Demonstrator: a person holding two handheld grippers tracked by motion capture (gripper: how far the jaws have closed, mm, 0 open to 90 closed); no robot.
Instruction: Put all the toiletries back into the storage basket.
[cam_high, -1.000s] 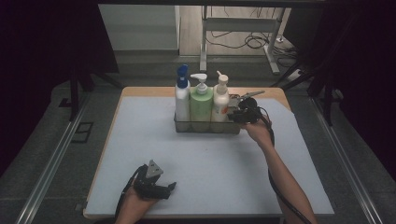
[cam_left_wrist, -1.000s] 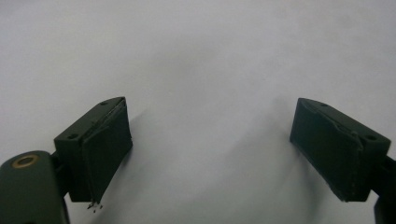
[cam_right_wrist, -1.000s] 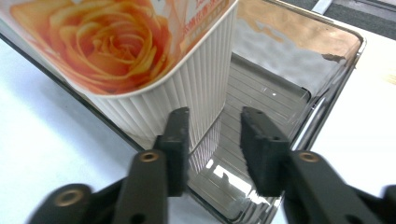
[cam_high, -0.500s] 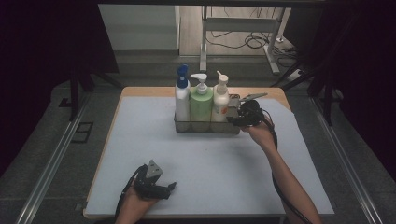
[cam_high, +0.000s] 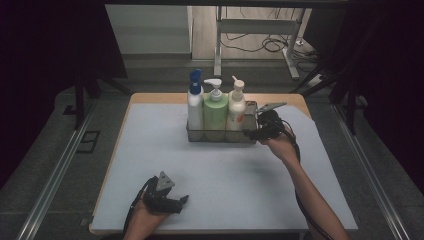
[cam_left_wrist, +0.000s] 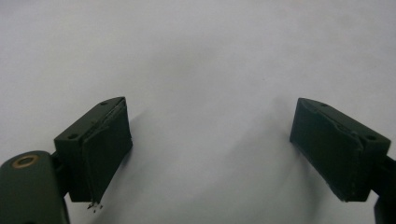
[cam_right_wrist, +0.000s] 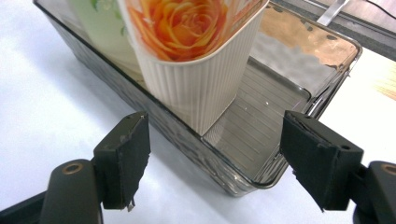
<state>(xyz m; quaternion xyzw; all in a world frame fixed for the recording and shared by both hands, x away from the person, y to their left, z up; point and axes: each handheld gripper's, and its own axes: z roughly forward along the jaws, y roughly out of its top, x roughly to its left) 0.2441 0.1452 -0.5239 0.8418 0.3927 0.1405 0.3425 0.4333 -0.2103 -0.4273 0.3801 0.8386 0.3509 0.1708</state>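
Note:
A smoky clear tray (cam_high: 220, 139) stands at the back of the white mat (cam_high: 225, 175). It holds a blue-capped white bottle (cam_high: 195, 107), a green pump bottle (cam_high: 215, 112) and a cream pump bottle (cam_high: 235, 112). My right gripper (cam_high: 250, 133) sits at the tray's right end. In the right gripper view its jaws have just been opening and my right gripper (cam_right_wrist: 215, 163) is open. The tray's (cam_right_wrist: 261, 130) near corner lies ahead between the jaws, untouched, with the rose-printed cream bottle (cam_right_wrist: 196, 79) and the green bottle (cam_right_wrist: 100, 23) behind. My left gripper (cam_high: 182, 200) rests open at the front left, over bare mat (cam_left_wrist: 210, 56).
The tray's right part behind the cream bottle holds nothing. The wooden table edge (cam_high: 150, 98) borders the mat at the back. Metal rails (cam_high: 55, 175) run along both sides of the table, and a desk frame with cables (cam_high: 260, 42) stands on the floor beyond.
The right gripper has eased slightly back toward the person at the tray's right end. The left gripper has stayed where it was.

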